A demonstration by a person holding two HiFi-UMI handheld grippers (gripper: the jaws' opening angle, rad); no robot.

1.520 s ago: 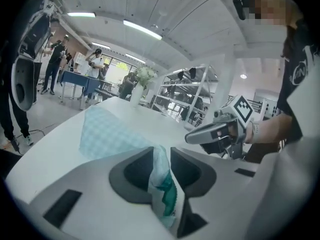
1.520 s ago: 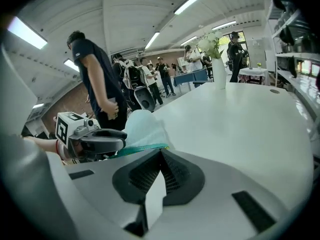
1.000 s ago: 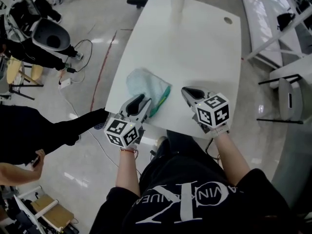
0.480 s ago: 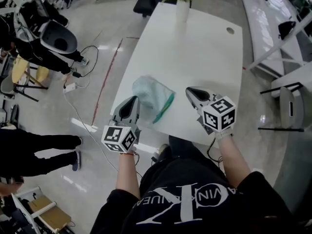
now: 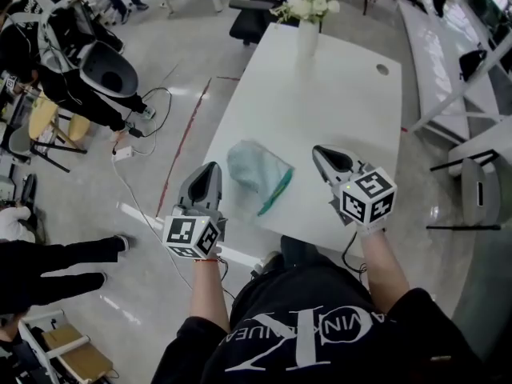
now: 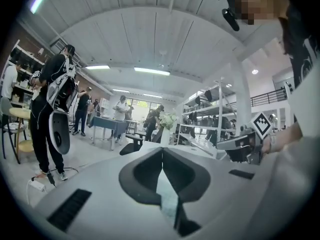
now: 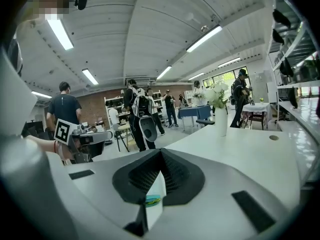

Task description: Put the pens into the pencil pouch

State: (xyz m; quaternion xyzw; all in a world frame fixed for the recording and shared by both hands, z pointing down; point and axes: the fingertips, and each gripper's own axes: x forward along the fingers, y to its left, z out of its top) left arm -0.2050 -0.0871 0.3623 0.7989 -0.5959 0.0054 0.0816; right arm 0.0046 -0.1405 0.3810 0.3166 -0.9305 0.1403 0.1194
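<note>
A teal pencil pouch [image 5: 254,169] with a green zip edge lies on the white table [image 5: 344,110] near its front. No pen shows outside it. My left gripper [image 5: 212,166] hangs at the table's left edge, left of the pouch and apart from it, jaws shut and empty. My right gripper [image 5: 321,150] is to the right of the pouch, clear of it, also shut with nothing held. In the left gripper view the left gripper [image 6: 162,150] shows its pads meeting. In the right gripper view the right gripper [image 7: 160,152] likewise has its pads pressed together.
A white vase of flowers [image 5: 308,30] stands at the table's far end, and a cable hole [image 5: 382,69] is at the far right. A dark chair [image 5: 252,18] stands beyond the table. People [image 5: 88,78] and cables [image 5: 132,146] occupy the floor to the left.
Both grippers have risen and drawn away from the pouch. The left one, which was at the pouch's near edge, has moved left and its jaws have shut.
</note>
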